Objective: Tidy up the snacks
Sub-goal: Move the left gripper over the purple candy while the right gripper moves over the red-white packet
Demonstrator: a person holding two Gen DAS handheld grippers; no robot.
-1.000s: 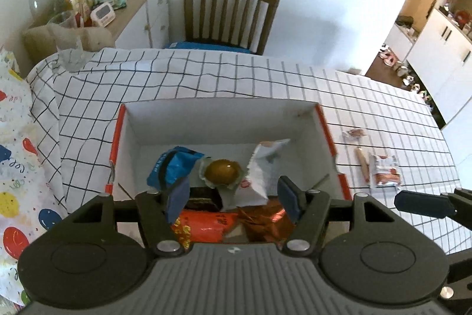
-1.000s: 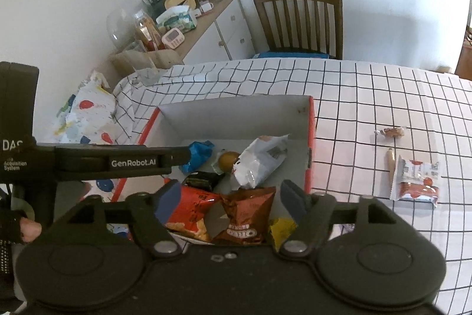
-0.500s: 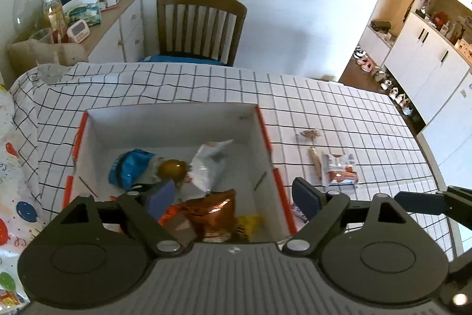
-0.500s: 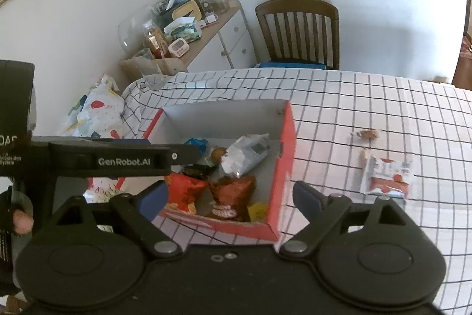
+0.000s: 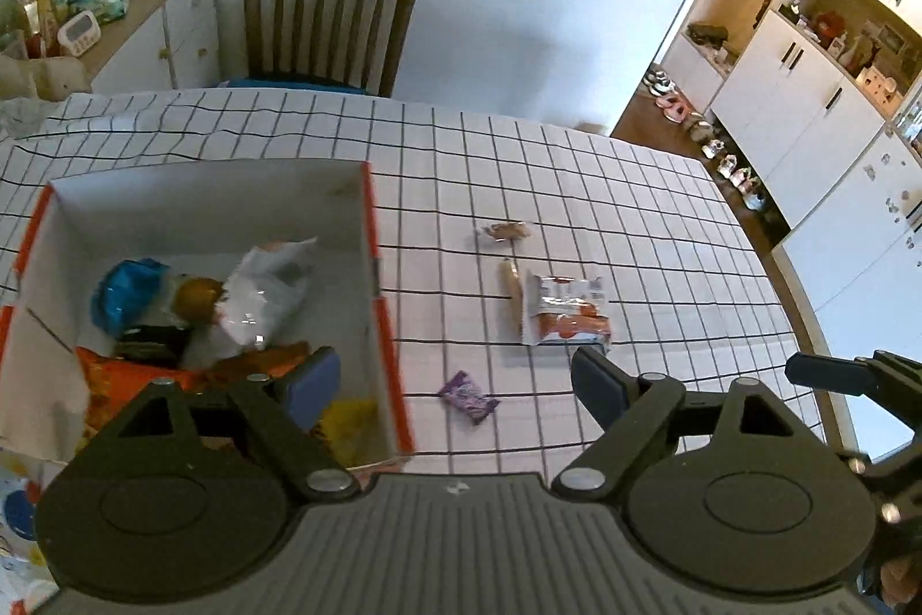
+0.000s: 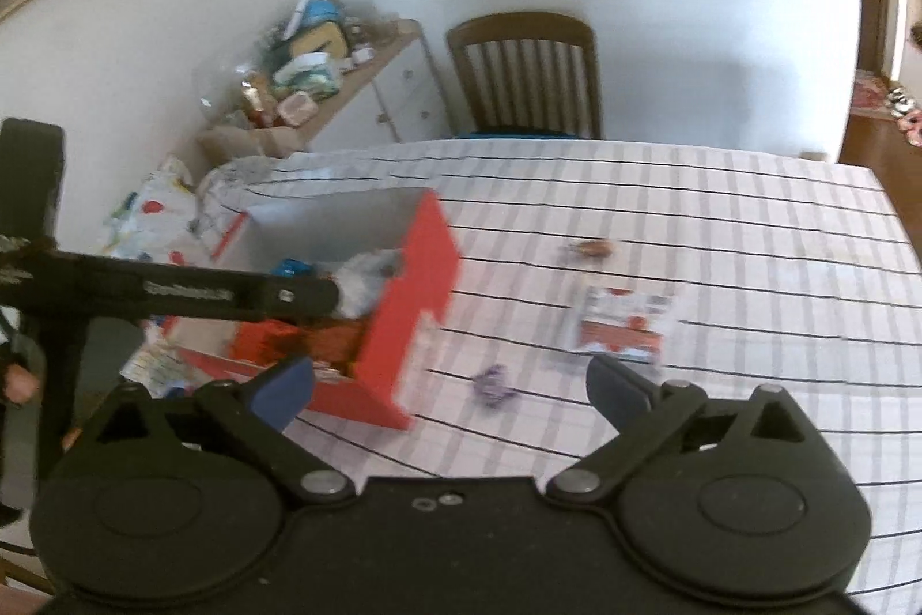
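No label reads clearly: the white-and-red packet [image 5: 562, 309] on the surface [image 5: 634, 223] and the box's [image 5: 369, 234] bags blur. A purple candy [image 5: 468, 396] lies just beside the box's right wall. The left hand-held gripper [image 5: 455, 384] is spread and empty; the right hand-held gripper [image 6: 452, 387], motion-smeared, is opening, nothing between.

Red box wall [image 5: 377, 304] blocks leftward; tablecloth [image 5: 634, 223] rightward open.
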